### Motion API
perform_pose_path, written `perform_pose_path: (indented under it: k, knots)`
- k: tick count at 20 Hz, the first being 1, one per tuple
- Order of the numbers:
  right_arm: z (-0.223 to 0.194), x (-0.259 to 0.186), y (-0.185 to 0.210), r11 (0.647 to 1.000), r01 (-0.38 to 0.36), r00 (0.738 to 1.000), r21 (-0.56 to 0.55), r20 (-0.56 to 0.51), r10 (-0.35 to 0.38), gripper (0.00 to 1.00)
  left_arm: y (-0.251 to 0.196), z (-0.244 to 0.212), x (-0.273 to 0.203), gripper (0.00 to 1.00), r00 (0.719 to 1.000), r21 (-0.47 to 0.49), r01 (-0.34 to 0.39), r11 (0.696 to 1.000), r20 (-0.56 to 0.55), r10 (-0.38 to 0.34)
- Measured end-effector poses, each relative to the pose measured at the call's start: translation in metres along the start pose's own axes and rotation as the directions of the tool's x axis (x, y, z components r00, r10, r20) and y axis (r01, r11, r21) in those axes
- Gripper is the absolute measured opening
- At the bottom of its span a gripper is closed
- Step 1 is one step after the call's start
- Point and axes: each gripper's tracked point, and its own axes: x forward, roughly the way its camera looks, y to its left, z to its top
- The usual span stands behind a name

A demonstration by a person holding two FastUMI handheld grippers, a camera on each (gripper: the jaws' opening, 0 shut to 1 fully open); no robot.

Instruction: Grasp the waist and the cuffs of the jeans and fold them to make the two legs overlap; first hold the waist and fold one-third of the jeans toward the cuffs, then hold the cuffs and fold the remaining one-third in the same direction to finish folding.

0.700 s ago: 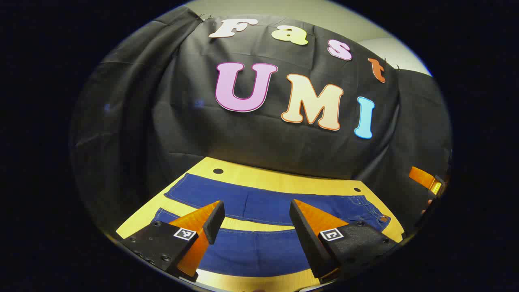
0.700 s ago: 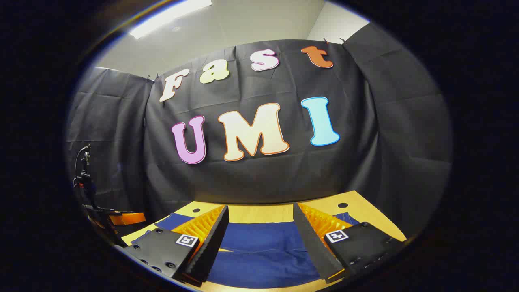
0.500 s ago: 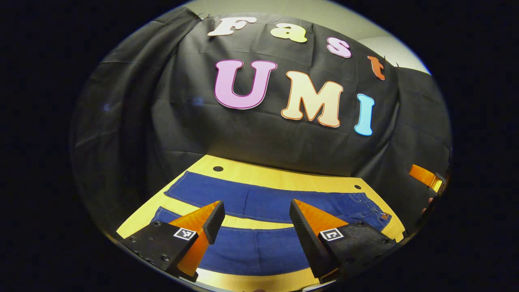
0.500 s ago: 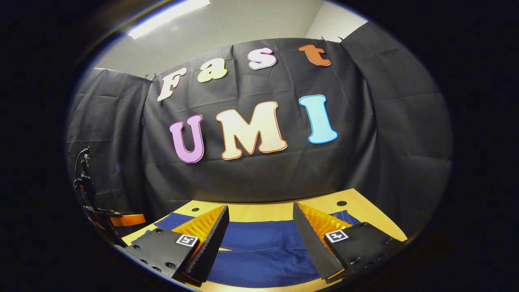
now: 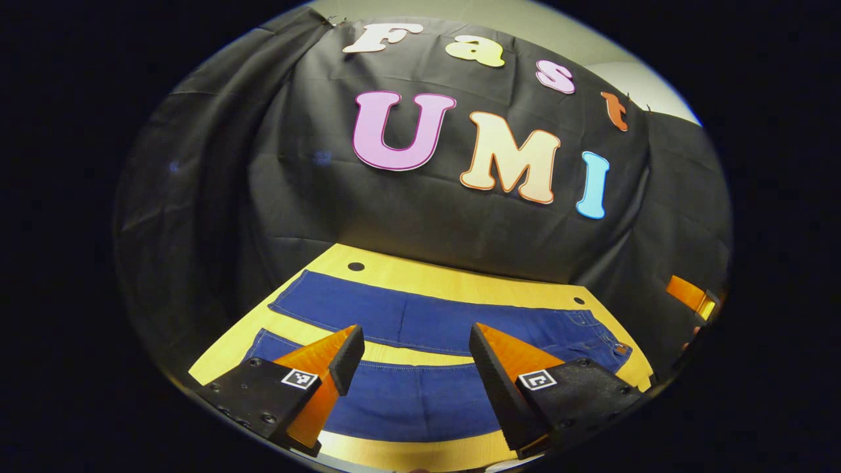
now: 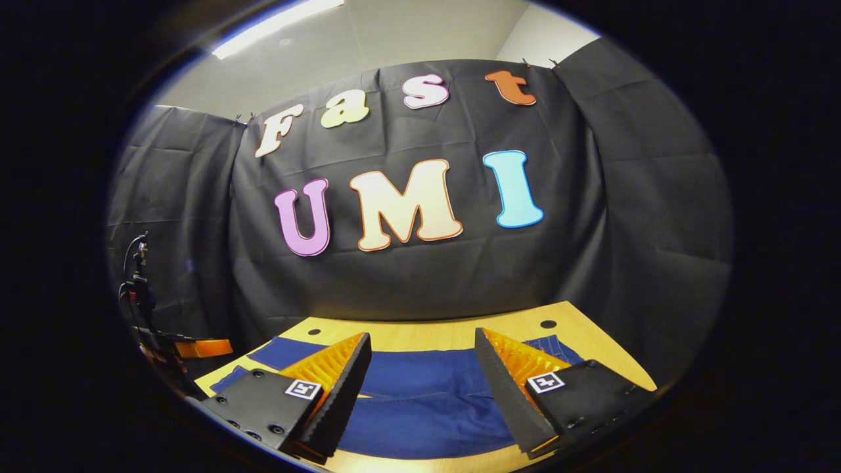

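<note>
The jeans (image 5: pixel 420 328) lie flat on the table (image 5: pixel 460 282), legs apart and unfolded. Above them hover the left hand-held gripper (image 5: pixel 415 345) and right hand-held gripper (image 6: pixel 422 351), both released, fingers spread, holding nothing.

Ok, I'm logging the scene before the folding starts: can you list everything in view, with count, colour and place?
jeans: one pair, dark blue, spread flat on the table, legs apart, waist toward the right in the left gripper view.
table: one, yellow wood with small dark holes, under the jeans.
booth wall: black cloth behind the table.
ceiling light: one, white strip, top of the right gripper view.
left gripper: open, above the jeans.
right gripper: open, above the jeans.
</note>
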Motion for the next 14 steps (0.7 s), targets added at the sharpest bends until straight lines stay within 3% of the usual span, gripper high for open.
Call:
perform_pose_path:
  k: [3, 7, 11, 14]
  knots:
    - [-0.007, -0.003, 0.006, 1.000, 0.004, 1.000, 0.005, -0.014, -0.004, 0.94, 0.000, -0.008, -0.003, 0.95, 0.997, 0.019, 0.065, 0.998, -0.043, -0.064]
    - [-0.016, -0.008, 0.012, 1.000, 0.012, 0.999, -0.008, -0.033, -0.012, 0.98, 0.001, -0.031, -0.009, 0.94, 0.974, 0.047, 0.200, 0.979, -0.121, -0.194]
    - [-0.023, -0.014, 0.018, 1.000, 0.027, 0.998, 0.001, -0.053, -0.027, 0.98, 0.018, -0.071, -0.019, 0.94, 0.904, 0.086, 0.367, 0.926, -0.267, -0.333]
    - [-0.028, -0.016, 0.021, 0.999, 0.037, 0.997, 0.017, -0.064, -0.036, 0.98, 0.054, -0.106, -0.026, 0.95, 0.854, 0.155, 0.422, 0.893, -0.398, -0.335]
